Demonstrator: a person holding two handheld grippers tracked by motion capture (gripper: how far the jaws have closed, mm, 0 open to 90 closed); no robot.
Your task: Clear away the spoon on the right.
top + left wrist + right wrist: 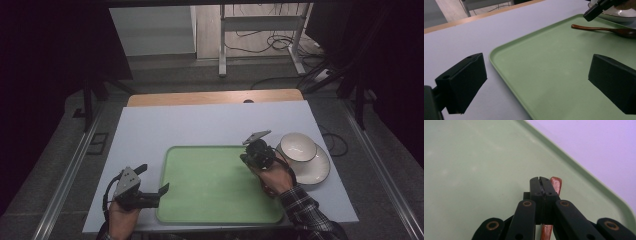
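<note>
Two tools going: right tool (540,180) pressed together over wooden spoon (609,30) on green tray (200,200), left tool (152,182) spread, idling. Probably regrasping spoon next.

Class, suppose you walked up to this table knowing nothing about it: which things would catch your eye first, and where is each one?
The big pale green rectangular tray lies mid-table on the white tabletop. A slim reddish-brown wooden spoon lies on the tray near its right edge, with the right gripper shut just above it. A white bowl sits on a white plate right of the tray, and the open left gripper straddles the tray's left rim.
</note>
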